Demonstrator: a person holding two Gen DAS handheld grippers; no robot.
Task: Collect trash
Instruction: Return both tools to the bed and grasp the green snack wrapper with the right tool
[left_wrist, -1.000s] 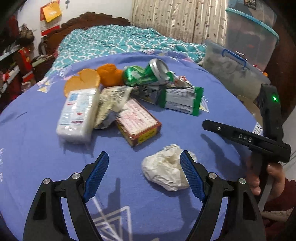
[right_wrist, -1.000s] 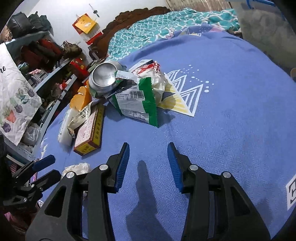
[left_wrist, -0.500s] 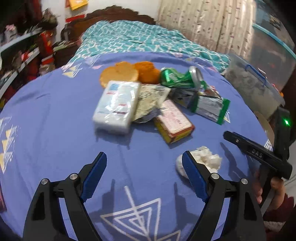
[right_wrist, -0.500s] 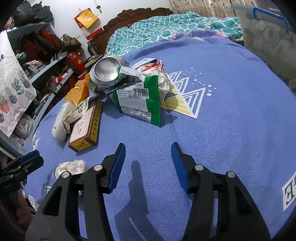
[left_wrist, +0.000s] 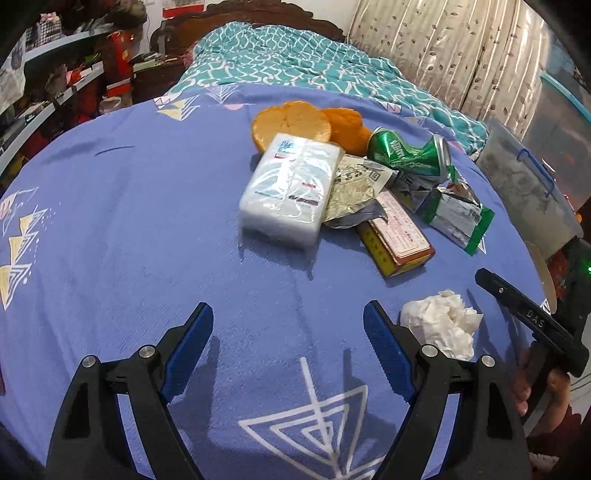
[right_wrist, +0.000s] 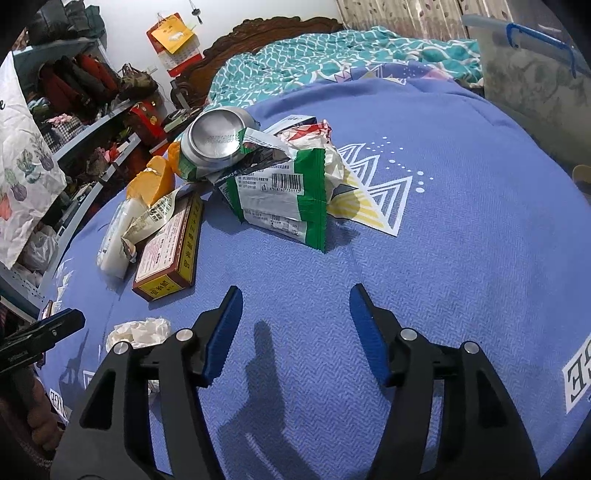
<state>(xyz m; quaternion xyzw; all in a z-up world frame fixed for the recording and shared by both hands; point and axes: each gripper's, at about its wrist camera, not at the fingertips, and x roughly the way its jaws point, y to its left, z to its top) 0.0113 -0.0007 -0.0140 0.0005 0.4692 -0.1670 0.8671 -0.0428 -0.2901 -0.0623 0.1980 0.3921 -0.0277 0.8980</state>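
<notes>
Trash lies uncollected across the blue-violet bedspread (left_wrist: 155, 229), so we judge the task barely begun: nothing is held and no bin shows in either view.

Our left gripper (left_wrist: 288, 343) hovers over bare cloth with its blue-padded jaws spread wide and empty. From its camera, the crumpled white tissue wad (left_wrist: 441, 323) sits at about four o'clock, just outside the right-hand finger and apart from the main heap. At twelve to two o'clock lies the heap: a white plastic-wrapped tissue pack (left_wrist: 290, 192), orange peel pieces (left_wrist: 306, 123) behind it, a crushed green drinks can (left_wrist: 410, 155), a flat red-and-yellow cardboard box (left_wrist: 397, 236) and a green-edged foil snack wrapper (left_wrist: 458, 221), all touching or overlapping.

Our right gripper (right_wrist: 295, 332) is likewise parted and carries nothing. From its camera the green-edged wrapper stands at twelve o'clock, the can's silver base above it, the box at ten o'clock, the tissue wad at nine. A crumpled pale wrapper (left_wrist: 354, 188) lies between pack and box; what it once held we cannot read, perhaps seasoning.

Everything remains to be picked up. The lone wad looks nearest for the left gripper, the green wrapper for the right.
</notes>
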